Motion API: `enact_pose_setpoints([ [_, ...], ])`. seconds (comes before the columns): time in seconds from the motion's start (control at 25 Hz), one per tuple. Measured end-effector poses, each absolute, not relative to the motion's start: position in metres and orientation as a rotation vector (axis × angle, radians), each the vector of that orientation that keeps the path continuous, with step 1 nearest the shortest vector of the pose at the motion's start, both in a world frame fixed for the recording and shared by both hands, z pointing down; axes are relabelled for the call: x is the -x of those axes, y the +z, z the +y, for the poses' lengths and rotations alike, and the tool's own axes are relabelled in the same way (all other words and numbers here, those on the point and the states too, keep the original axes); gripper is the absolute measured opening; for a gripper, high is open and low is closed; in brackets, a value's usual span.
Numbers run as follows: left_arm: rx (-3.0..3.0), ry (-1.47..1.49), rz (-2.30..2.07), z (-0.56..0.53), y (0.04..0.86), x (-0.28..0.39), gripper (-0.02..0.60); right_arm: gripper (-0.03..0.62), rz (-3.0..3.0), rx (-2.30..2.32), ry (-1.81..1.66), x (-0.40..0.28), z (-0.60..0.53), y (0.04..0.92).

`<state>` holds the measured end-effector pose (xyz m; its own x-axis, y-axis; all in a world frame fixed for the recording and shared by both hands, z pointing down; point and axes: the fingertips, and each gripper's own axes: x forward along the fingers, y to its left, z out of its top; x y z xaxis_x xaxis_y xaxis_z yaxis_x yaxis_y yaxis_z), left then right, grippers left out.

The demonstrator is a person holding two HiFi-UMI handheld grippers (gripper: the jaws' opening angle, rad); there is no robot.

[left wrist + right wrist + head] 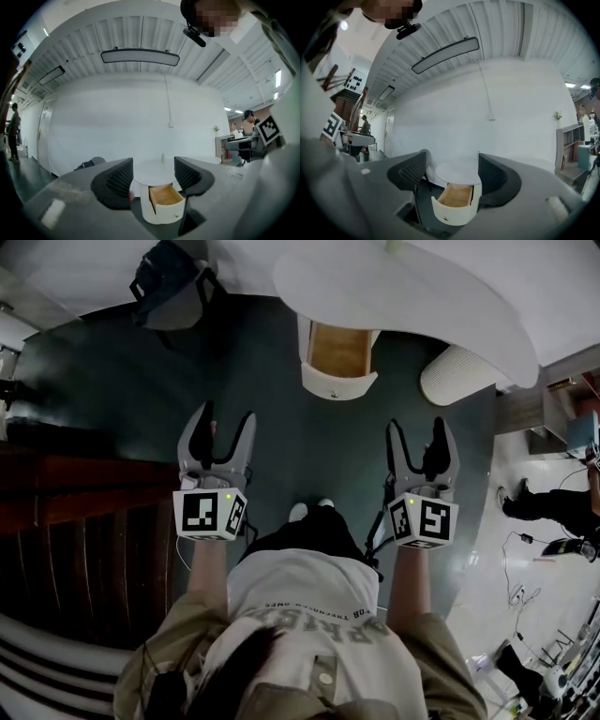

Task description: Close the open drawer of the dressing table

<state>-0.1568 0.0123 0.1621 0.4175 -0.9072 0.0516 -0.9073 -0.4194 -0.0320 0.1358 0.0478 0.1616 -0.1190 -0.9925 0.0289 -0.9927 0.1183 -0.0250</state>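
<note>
The white dressing table (412, 282) has a round top, and its curved drawer (339, 357) is pulled out, showing a bare wooden inside and a small knob (333, 394) on the front. My left gripper (219, 427) and right gripper (422, 434) are both open and empty, held side by side well short of the drawer. The left gripper view shows the open drawer (164, 199) between the jaws, far off. In the right gripper view the same drawer (453, 201) is ahead, with its knob low on the front.
A dark green floor (281, 446) lies between me and the table. A ribbed white stool (459, 374) stands right of the drawer, and a dark bag (167, 287) is at the back left. Dark wooden steps (75, 549) are on my left. People stand far right (553, 502).
</note>
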Motion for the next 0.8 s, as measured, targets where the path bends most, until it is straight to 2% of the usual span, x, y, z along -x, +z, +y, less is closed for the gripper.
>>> enact_pose_setpoints([
  [0.4, -2.565, 0.225, -1.723, -0.03, 0.212, 0.119, 0.288, 0.342, -2.358, -1.988, 0.209, -0.174, -0.017, 0.235],
  [0.8, -2.501, 0.271, -1.713, -0.053, 0.259, 0.099, 0.288, 0.342, -2.383, -1.868, 0.322, -0.163, -0.063, 0.307],
])
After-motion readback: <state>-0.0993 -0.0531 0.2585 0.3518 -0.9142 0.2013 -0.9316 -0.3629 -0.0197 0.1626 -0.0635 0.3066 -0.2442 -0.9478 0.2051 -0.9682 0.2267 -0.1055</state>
